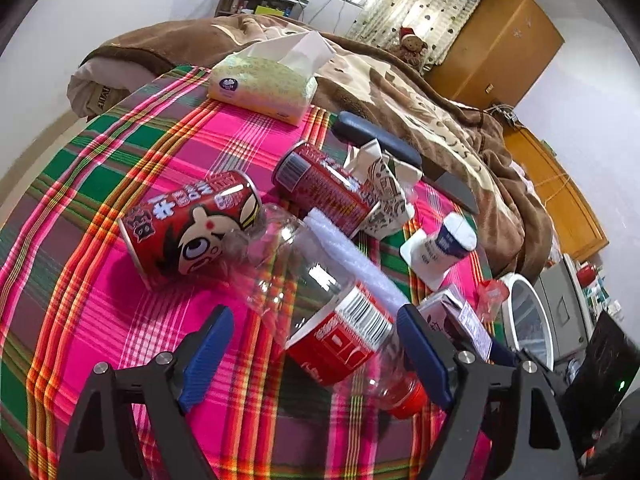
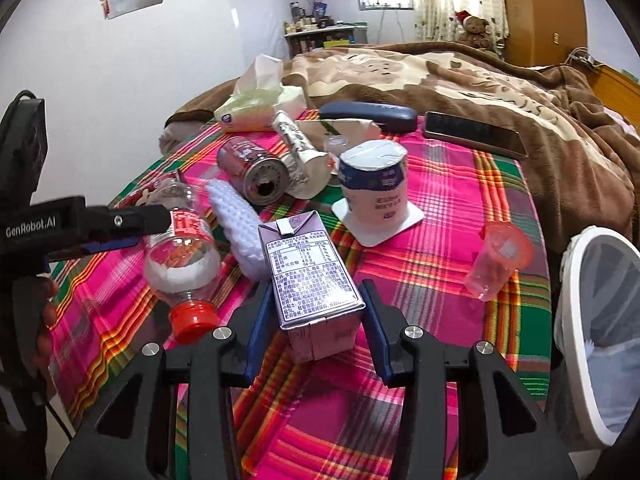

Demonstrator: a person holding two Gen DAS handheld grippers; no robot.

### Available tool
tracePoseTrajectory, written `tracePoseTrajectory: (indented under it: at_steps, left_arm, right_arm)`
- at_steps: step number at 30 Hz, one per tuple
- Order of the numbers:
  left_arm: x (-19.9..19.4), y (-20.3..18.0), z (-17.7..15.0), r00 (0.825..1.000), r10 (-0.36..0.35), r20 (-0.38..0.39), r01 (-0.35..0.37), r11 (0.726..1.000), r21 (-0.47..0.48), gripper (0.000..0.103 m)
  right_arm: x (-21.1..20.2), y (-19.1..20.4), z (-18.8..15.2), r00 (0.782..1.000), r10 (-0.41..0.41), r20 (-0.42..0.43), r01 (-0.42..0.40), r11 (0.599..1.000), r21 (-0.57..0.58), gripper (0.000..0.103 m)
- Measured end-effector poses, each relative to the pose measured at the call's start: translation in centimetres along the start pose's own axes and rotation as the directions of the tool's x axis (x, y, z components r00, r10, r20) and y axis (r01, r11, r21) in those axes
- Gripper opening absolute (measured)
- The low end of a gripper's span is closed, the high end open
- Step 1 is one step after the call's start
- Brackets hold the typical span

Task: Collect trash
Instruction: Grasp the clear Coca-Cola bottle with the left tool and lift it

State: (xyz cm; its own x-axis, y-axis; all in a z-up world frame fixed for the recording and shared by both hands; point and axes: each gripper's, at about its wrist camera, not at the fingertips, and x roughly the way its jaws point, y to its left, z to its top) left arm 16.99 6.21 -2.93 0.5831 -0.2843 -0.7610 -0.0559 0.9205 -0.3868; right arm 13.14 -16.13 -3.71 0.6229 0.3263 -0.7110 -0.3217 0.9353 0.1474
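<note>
1. The right tongs straddle the purple carton, a blue pad close on each side; whether the pads press it cannot be told.
2. The left tongs stand apart around the clear bottle, which lies on its side with its red cap nearest the camera; the pads do not touch it.
3. Taking the carton as landmark: the bottle lies just to its left, with a white knitted piece between them.
4. Behind the carton lie a red can on its side and a crumpled paper cup.
5. Behind and to its right stands a white yoghurt pot; farther right lies a pink plastic cup.
6. Everything rests on the bench's plaid cloth; a white-rimmed bin stands beyond its right edge.
</note>
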Motion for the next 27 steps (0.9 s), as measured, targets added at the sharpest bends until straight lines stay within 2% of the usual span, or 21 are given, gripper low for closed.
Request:
tracePoseTrajectory:
  at_steps: [3,7,11,13,16,22,25,27]
  left_arm:
    - [0.4,-0.6,0.5,1.000,0.004,0.007,-0.004,1.000,0.000,0.083]
    - [2.1,-0.7,0.8,0.999,0.051,-0.019,-0.052,0.998,-0.030,0.083]
    - [3.2,-1.1,0.4,0.999,0.040,-0.035,-0.041,0.999,-0.032,0.084]
    - [3.4,-1.4,0.4,0.998,0.058,-0.035,-0.059,0.997,-0.039,0.084]
    - [3.5,-2.2,0.1,0.995,0.098,-0.011,-0.098,0.995,0.018,0.084]
    - [4.8,-2.5,-0.8,0.990,0.121,-0.068,-0.118,0.992,0.038,0.083]
    - [4.1,-2.5,-1.3,0.992,0.110,-0.056,-0.107,0.993,0.057,0.081]
    - [3.6,-2.3,-1.7,0.993,0.105,-0.059,-0.101,0.992,0.079,0.072]
  right_arm:
    - [-0.2,-0.1,-0.1,1.000,-0.004,0.003,0.004,1.000,-0.007,0.043]
    - [-0.4,-0.6,-0.2,1.000,-0.008,0.009,0.008,1.000,0.003,0.043]
    - [-0.7,-1.2,-0.3,1.000,-0.020,0.016,0.020,1.000,0.020,0.043]
    - [-0.8,-1.6,-0.3,1.000,-0.023,0.022,0.022,0.999,0.034,0.043]
    - [-1.0,-2.1,-0.5,0.999,-0.021,0.025,0.020,0.999,0.048,0.043]
    - [-1.1,-2.4,-0.6,0.999,-0.015,0.029,0.013,0.998,0.063,0.043]
    - [-1.3,-2.4,-0.6,0.999,-0.007,0.032,0.005,0.998,0.061,0.043]
    - [-1.3,-2.3,-0.6,0.999,-0.004,0.035,0.002,0.998,0.063,0.043]
